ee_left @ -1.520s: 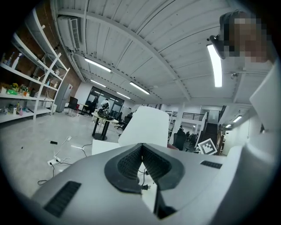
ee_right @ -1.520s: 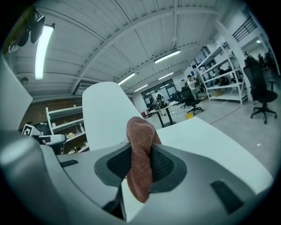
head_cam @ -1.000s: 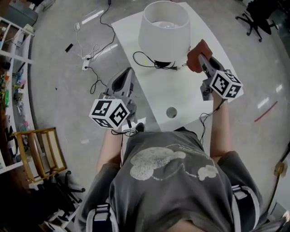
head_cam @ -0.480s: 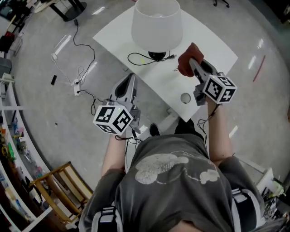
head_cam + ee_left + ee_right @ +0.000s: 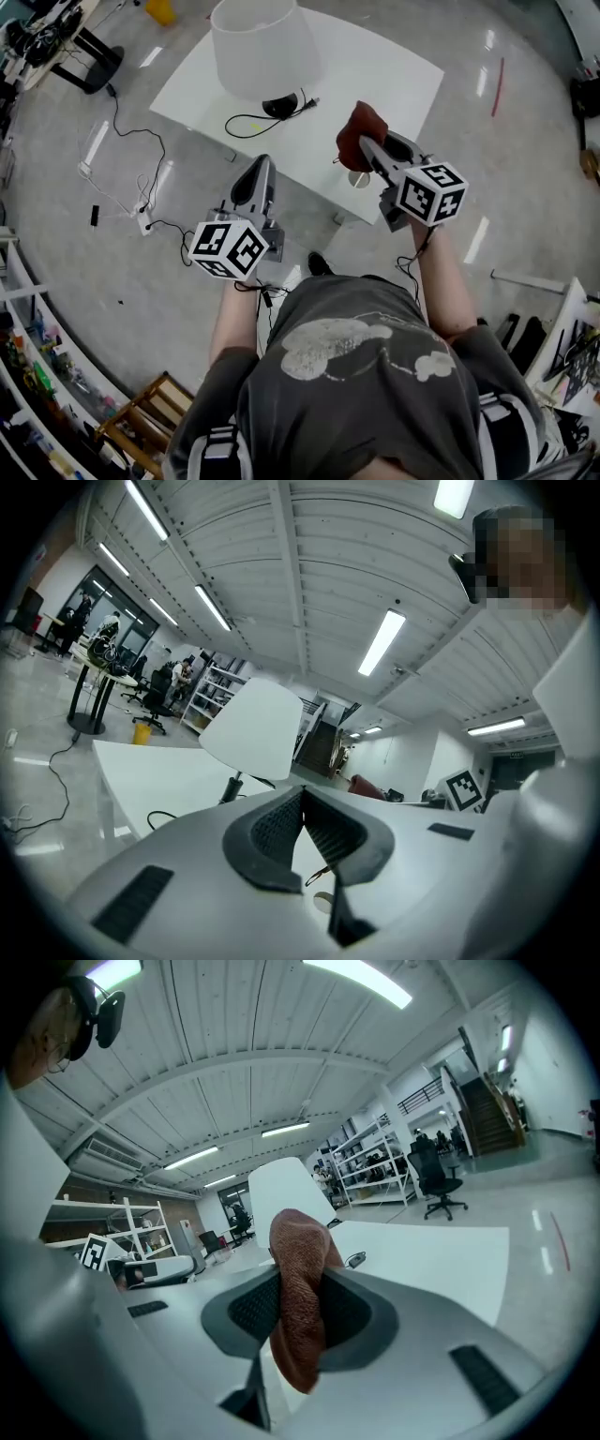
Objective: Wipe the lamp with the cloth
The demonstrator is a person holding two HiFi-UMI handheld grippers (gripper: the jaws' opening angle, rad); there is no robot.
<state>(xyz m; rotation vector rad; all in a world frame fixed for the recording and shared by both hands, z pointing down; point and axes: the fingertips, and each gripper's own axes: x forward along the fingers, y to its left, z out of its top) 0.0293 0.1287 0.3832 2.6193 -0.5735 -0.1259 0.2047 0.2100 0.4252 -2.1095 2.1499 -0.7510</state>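
Two grippers show in the head view, held out over a flat white table (image 5: 394, 66). The right gripper (image 5: 364, 142) pinches a bunched rust-red cloth (image 5: 359, 127) at its tip. The cloth hangs over the near part of the table. The lamp with the big white shade (image 5: 255, 42) stands at the far left part of the table, with its thin black cord (image 5: 246, 122) lying beside its base. The cloth and the lamp are well apart. The left gripper (image 5: 262, 165) points at the table's near edge and carries nothing.

In the left gripper view, the two dark jaws are pressed together at the tips, and nothing sits between them. The white shade leans into view ahead, past the jaws.

In the right gripper view, the jaws squeeze the red cloth in the middle. A fat fold sticks up above them and a loose end hangs down below. The white shade stands behind the cloth, farther off.

The wiping does not look started yet. This looks like the step of carrying the cloth over to the lamp. Next, the right gripper would need to go forward and to the left until the cloth touches the shade. It should hold tight, and rub softly so the lamp does not tip.
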